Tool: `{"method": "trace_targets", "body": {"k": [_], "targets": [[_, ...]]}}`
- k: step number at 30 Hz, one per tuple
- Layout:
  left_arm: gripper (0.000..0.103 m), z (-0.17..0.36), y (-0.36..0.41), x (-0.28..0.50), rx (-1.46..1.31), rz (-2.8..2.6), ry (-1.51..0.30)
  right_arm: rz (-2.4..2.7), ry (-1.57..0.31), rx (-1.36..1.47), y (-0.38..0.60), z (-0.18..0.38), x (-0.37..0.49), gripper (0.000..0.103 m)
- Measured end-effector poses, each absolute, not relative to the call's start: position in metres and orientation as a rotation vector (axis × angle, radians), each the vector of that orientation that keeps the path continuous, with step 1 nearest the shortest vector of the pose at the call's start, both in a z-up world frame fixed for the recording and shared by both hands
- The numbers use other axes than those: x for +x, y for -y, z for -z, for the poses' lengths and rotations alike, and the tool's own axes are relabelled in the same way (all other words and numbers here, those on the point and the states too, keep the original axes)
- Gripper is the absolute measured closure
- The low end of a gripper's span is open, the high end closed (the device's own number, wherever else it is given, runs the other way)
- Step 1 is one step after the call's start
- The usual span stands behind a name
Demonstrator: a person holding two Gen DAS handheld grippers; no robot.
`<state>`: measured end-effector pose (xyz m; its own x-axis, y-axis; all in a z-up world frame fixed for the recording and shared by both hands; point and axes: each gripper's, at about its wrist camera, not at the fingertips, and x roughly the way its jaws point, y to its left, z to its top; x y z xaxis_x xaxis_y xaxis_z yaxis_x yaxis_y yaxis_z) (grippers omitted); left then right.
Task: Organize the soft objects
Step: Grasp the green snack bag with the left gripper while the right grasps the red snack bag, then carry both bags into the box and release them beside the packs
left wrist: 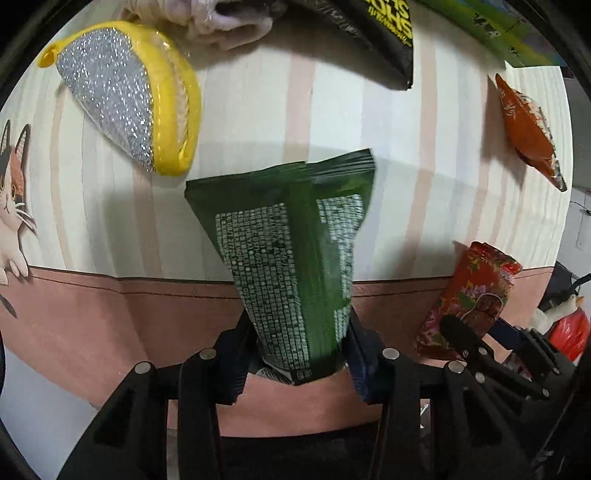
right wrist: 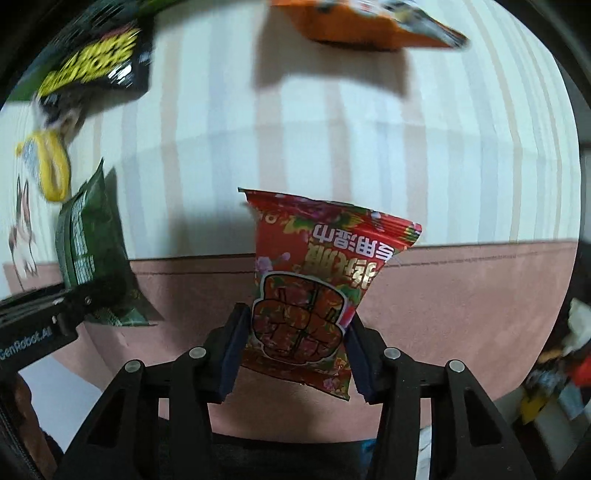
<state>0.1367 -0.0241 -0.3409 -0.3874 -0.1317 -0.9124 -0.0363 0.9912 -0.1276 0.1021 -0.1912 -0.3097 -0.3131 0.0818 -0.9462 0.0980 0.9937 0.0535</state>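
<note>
While both packets hang clear above the striped cloth-covered surface (left wrist: 258,110), each looks lifted so it can be carried to a sorting spot, judging by the task. Left claw (left wrist: 301,354) is closed down narrow on the bottom end of the dark green foil snack pouch with white print (left wrist: 291,258), pads pinching its sides, pouch standing up toward 12 o'clock and slightly tilted; the back-label side faces the camera. Right claw (right wrist: 295,350) is likewise closed to a narrow gap on the red flowered foil snack packet (right wrist: 314,295), gripping its lower third, packet leaning toward 1 o'clock. Held low so the soft bags stay upright and don't flop, probably. In the left wrist view, the yellow-rimmed silver glitter scrubbing pad (left wrist: 125,107) lies at 10 o'clock, the black bag with yellow lettering (left wrist: 380,33) at 12 to 1, the orange crinkled snack bag (left wrist: 528,129) at 2, a pale pinkish fluffy cloth (left wrist: 214,18) at 11 to 12, all resting on the surface well apart from the pouch. Cat print (left wrist: 13,206) at 9 o'clock. Right view is motion-blurred; edges unclear.
</note>
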Motion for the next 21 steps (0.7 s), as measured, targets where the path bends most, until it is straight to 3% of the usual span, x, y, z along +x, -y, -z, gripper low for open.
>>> {"method": "trace_targets", "body": {"k": [9,12,16,21], "targets": [[0.059,0.352,0.038,0.119,-0.025,0.072,-1.921,0.011,-1.906,0.127,0.182,0.308,0.107,0.048],[0.07,0.341,0.06,0.107,0.001,0.067,-1.888,0.002,-1.89,0.088,0.175,0.301,0.11,0.05],[0.072,0.284,0.071,0.115,-0.037,0.117,-1.809,-0.062,-1.849,0.139,0.169,0.278,0.111,0.055],[0.072,0.183,0.073,0.158,-0.131,0.188,-1.626,-0.18,-1.67,0.187,0.161,0.178,0.155,0.055]]}}
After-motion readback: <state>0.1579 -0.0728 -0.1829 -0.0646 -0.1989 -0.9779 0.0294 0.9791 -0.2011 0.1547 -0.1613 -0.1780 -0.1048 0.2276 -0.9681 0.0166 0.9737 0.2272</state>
